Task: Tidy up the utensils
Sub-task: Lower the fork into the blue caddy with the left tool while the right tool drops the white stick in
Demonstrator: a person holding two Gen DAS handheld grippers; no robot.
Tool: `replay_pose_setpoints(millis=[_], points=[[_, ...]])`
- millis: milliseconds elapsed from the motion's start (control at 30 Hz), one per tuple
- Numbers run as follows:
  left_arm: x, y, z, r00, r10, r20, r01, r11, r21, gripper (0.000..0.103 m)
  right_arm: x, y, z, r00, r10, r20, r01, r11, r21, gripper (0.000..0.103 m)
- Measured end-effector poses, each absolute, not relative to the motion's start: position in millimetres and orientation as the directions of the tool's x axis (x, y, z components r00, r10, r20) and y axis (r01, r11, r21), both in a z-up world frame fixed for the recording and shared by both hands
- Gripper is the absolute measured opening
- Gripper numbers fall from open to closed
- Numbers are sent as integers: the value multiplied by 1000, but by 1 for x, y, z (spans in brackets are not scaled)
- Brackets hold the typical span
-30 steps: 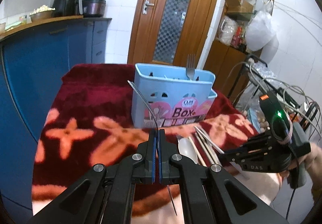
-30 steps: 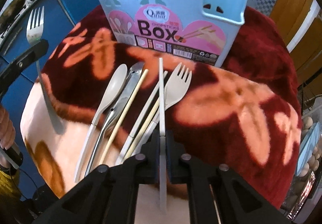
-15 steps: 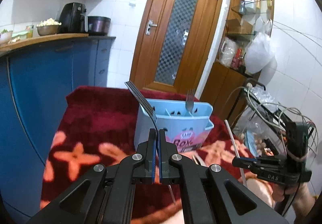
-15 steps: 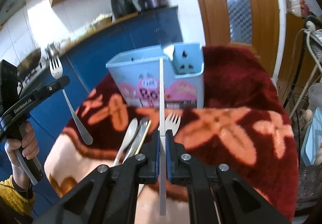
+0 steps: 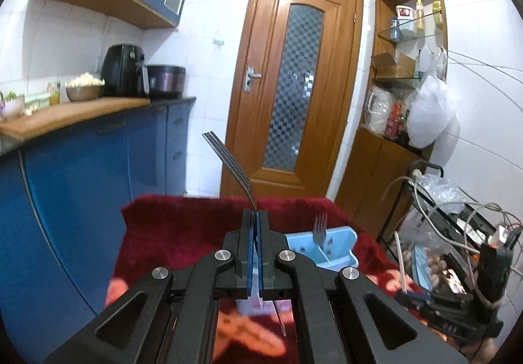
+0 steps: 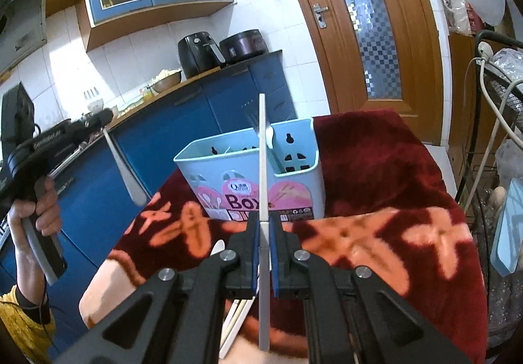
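My left gripper (image 5: 255,216) is shut on a steel fork (image 5: 228,164), tines up, held high above the table and a little left of the light blue utensil box (image 5: 333,249). A second steel fork (image 5: 320,228) stands in that box. My right gripper (image 6: 264,220) is shut on a white chopstick (image 6: 262,151), upright in front of the box (image 6: 248,181), its tip above the rim. The left gripper with its fork (image 6: 126,167) shows at the left of the right wrist view. More pale utensils (image 6: 235,318) lie on the cloth under the right gripper.
The table wears a dark red blanket with orange flowers (image 6: 376,233). Blue cabinets with a counter (image 5: 81,109) run along the left. A wooden door (image 5: 294,95) is behind. A wire rack with cables and eggs (image 5: 441,252) stands at the right.
Both grippers have risen and tilted up from the table. The left fork went from beside the box to well above it. The right chopstick was lifted off the pile and now stands before the box.
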State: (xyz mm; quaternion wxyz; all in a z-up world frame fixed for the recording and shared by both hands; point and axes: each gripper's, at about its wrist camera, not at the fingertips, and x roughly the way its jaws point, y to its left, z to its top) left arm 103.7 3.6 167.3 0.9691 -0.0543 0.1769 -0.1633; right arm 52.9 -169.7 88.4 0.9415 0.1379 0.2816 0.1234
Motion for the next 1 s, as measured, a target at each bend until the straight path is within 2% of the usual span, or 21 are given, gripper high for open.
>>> replay_pose_setpoints(millis=[233,433,733,1000], points=[[123,-4,189,930,-263,-259,245,965,-99,1,43,-171,89,833,314,-455,-156,923,352,7],[141,-17,186,939,-243,-244,232,970,-75,1,39,-165,94,852,305,-424,-176,932,318,7],[169,-40,152,940,-204,-272,213,977,5,1,53,-167,99,875,281,-395,-172,941,290,7],[180,-41,126,930,-212,-300,228,973,18,1,90,-178,109,910,239,-338,-144,948,284,7]])
